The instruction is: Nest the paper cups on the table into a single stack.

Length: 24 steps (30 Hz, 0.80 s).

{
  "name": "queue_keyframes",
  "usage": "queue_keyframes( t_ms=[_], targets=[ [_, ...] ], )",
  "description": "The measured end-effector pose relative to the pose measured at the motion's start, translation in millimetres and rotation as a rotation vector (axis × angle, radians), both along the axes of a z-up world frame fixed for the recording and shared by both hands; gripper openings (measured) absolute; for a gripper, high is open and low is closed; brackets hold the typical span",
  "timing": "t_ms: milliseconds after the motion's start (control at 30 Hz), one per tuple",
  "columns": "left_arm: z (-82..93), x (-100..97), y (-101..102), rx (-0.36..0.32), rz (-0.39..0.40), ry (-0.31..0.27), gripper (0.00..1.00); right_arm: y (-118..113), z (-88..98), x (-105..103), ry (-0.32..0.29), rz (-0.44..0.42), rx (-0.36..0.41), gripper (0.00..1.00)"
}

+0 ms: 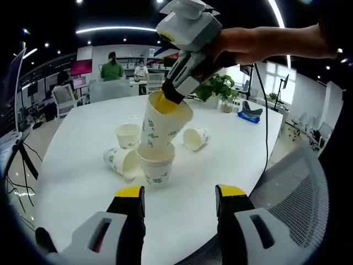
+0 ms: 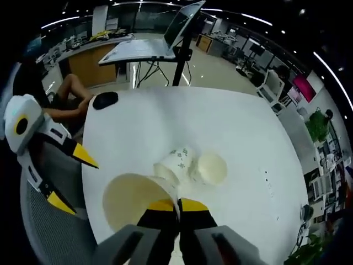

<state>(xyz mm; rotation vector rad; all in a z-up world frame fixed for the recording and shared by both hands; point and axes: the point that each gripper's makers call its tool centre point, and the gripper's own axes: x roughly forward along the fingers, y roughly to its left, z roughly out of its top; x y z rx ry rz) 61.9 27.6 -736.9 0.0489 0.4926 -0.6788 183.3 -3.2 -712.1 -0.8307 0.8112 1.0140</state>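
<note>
The right gripper (image 2: 177, 205) pinches a printed white paper cup (image 1: 164, 122) by its rim above an upright cup (image 1: 156, 165); the left gripper (image 1: 180, 199) waits wide open on the table (image 1: 77, 182).

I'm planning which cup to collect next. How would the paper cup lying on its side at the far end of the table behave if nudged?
The tipped cup would probably roll in a curve, since it tapers. It looks thin-walled and empty, so likely light and easy to crush. On the smooth white table it may skid away from a hand-held gripper.
</note>
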Motion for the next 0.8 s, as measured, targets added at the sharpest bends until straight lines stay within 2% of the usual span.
queue_keyframes(
  t_ms=[500, 800],
  targets=[
    [-0.5, -0.5, -1, 0.002, -0.003, 0.003, 0.5, 5, -20.9, 1, 0.049, 0.018, -0.051, 0.0],
    [-1.0, -0.5, -1, 0.001, -0.004, 0.005, 0.5, 7, -30.4, 2, 0.048, 0.033, -0.067, 0.0]
  ],
)
